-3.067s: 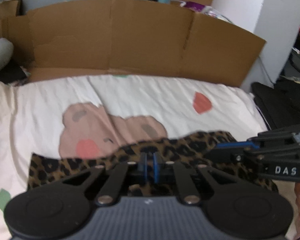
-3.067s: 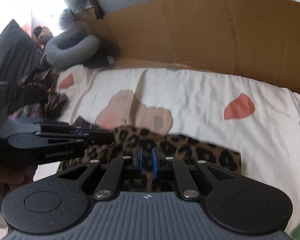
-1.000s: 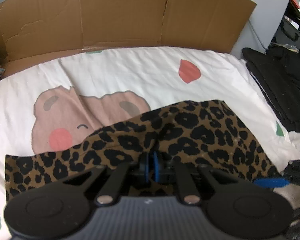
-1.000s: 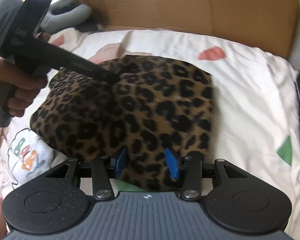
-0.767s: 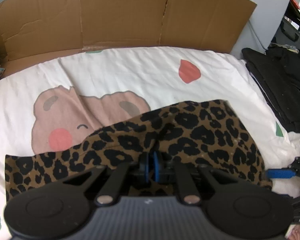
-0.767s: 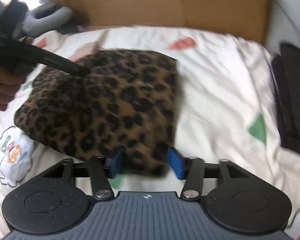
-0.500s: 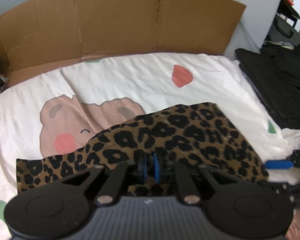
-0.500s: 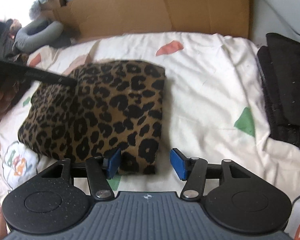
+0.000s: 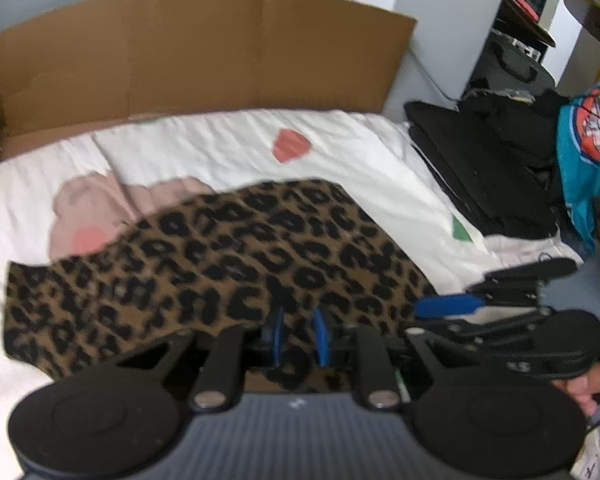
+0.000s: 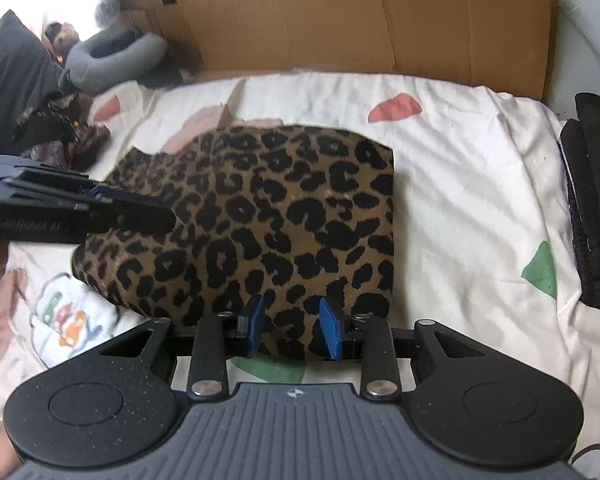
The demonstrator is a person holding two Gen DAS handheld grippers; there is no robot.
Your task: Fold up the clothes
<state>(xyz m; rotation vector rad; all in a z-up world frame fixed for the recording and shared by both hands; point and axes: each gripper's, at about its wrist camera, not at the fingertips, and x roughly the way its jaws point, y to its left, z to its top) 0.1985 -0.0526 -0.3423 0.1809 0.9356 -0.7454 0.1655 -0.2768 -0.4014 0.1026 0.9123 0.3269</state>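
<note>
A folded leopard-print garment point(image 10: 268, 216) is lying on a white cartoon-print bedsheet point(image 10: 460, 168), toward the near edge of the bed, with a brown cardboard sheet point(image 10: 340, 20) standing along the far edge. The left gripper point(image 9: 298, 334) is hovering over the garment's near edge; its jaws are opening, a narrow gap is showing between the blue pads, and whether cloth is caught there is too blurred to tell. The right gripper point(image 10: 294, 330) is pointing down at the garment's near right corner; its jaws are closing, with the cloth's edge lying between the pads but not pressed by them. A stack of black clothes point(image 9: 492, 168) is sitting off the sheet's right edge. A grey neck pillow point(image 10: 112, 56) is resting at the far left corner.
</note>
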